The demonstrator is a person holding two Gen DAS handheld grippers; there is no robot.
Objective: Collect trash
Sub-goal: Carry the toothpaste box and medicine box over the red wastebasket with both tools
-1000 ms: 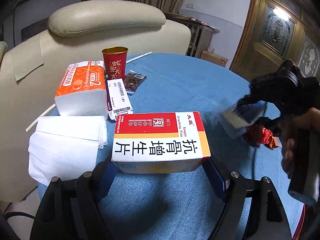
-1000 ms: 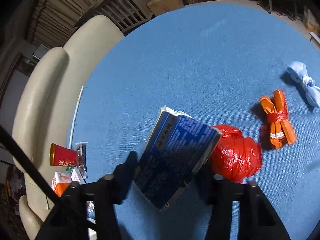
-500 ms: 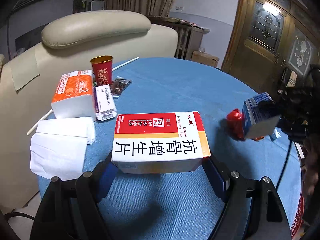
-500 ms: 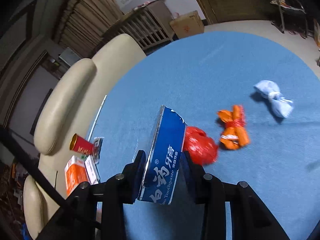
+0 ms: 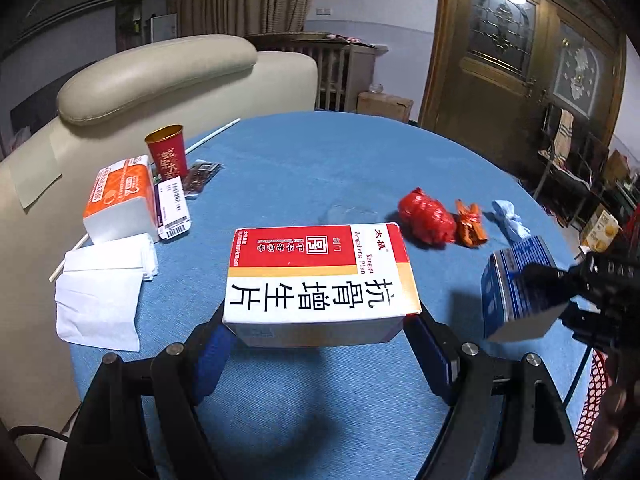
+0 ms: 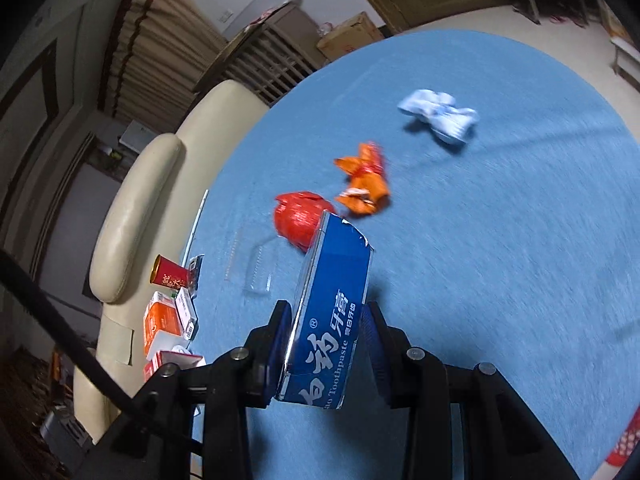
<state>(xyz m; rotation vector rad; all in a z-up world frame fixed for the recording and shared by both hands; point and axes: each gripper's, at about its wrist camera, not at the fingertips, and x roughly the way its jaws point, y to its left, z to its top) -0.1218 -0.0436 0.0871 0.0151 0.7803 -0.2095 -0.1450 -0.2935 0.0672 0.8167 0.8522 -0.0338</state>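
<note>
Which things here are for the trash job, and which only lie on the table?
Job: medicine box, toothpaste box, red wad, orange wrapper, blue wad.
Lying about: cup, tissue pack, napkins.

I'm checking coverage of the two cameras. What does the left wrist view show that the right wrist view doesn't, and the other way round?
Only the left wrist view shows the white napkins, the glazed wooden door and the medicine box's printed top.

Only the right wrist view shows the toothpaste box's lettered face between the right gripper's fingers.

Both show the red bundle, orange wrapper, pale blue bundle, red cup and blue tablecloth.
</note>
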